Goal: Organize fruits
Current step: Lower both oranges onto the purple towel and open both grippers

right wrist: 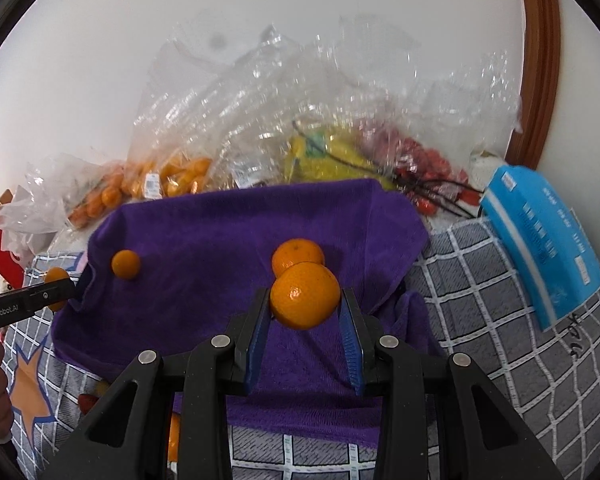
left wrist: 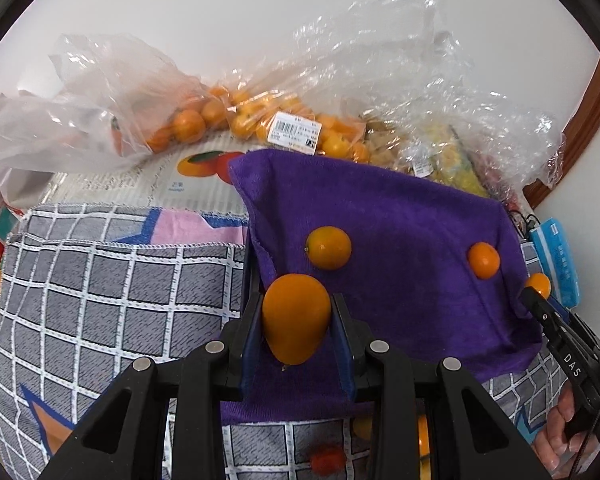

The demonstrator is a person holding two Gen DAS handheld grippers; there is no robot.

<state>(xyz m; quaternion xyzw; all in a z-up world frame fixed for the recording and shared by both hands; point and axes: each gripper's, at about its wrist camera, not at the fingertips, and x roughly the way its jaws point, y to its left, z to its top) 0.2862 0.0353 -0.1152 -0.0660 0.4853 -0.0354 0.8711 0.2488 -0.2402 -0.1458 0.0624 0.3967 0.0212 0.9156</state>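
A purple towel (left wrist: 400, 208) (right wrist: 228, 232) lies spread over a grey checked cloth (left wrist: 100, 280). My left gripper (left wrist: 298, 304) is shut on an oval orange fruit (left wrist: 296, 320) above the towel's near left edge. Two oranges rest on the towel, one just beyond it (left wrist: 328, 247) and one to the right (left wrist: 483, 260). My right gripper (right wrist: 306, 294) is shut on a round orange (right wrist: 305, 298), right in front of a resting orange (right wrist: 296, 254). A smaller orange (right wrist: 126, 264) lies to the left. Each gripper also shows at the edge of the other's view, with its fruit.
Clear plastic bags of oranges (left wrist: 204, 120) (right wrist: 172, 180), yellow fruit (right wrist: 328, 156) and red fruit (right wrist: 420, 160) are heaped against the white wall behind the towel. A blue packet (right wrist: 540, 248) lies at the right. A hand (left wrist: 560, 432) holds the right gripper.
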